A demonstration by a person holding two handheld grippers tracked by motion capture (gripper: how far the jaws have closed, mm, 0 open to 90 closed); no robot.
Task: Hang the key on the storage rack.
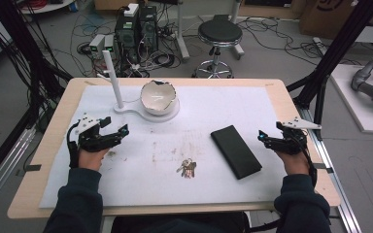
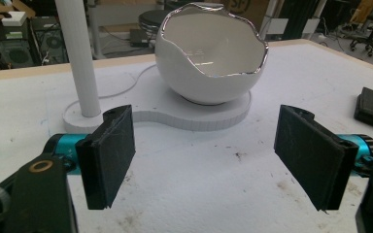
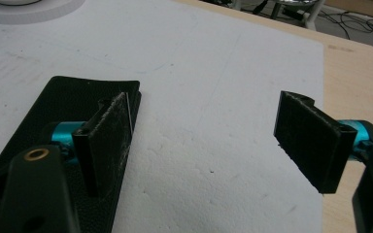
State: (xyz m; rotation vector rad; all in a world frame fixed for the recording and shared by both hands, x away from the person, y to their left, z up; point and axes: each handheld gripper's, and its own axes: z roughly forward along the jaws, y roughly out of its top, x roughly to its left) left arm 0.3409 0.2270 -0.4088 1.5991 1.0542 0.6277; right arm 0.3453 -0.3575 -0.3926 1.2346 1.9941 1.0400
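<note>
So the left gripper (image 1: 110, 130) hovers at the table's left side, jaws spread wide with nothing between them, aimed at the white eggshell-shaped bowl (image 1: 158, 97) on its stand (image 1: 145, 114). Mid-table there's what looks like a bunch of keys (image 1: 187, 168), then a black wallet (image 1: 235, 151). The right gripper (image 1: 263, 137) sits just beside the wallet, jaws also wide apart and empty.
</note>
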